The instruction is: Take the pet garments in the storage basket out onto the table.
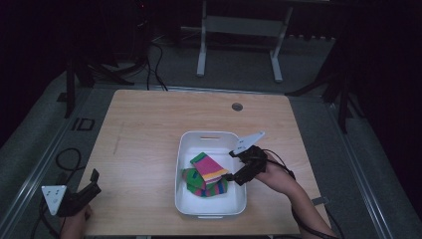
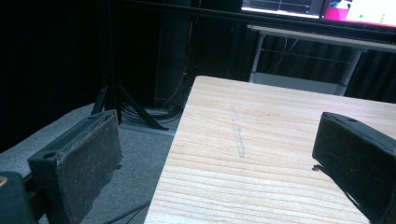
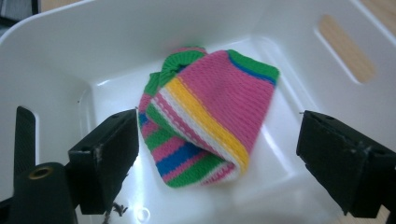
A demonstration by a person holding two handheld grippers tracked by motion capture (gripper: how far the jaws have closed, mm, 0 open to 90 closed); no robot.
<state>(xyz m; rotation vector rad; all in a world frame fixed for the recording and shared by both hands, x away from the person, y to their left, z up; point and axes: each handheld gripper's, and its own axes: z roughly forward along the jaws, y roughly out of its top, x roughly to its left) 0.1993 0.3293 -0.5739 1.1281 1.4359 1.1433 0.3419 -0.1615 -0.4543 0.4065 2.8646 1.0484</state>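
The work surface is a light wooden table (image 1: pixel 149 129) in a dark room, with a white metal frame (image 1: pixel 239 30) standing on the floor beyond its far edge. A white plastic bin (image 1: pixel 185 149) sits right of centre, toward the near edge. Inside it lies a striped sock (image 1: pixel 206 175), folded over on itself, with pink, green, yellow, blue and white bands.

The right gripper (image 1: pixel 239 172) is positioned at the right wall of the bin, directed at the sock. In the right gripper view its jaws are spread wide, one on each side of the sock (image 3: pixel 205 116), with nothing between them in contact.

The left gripper (image 1: pixel 82 194) is held at the near left corner of the table, well apart from the bin, jaws also apart and empty.

Assessment: the sock appears fully deposited in the bin and released. No other garments lie on the table. A round cable port (image 1: pixel 237 106) near the far edge is the sole other feature; nothing obstructs withdrawal.
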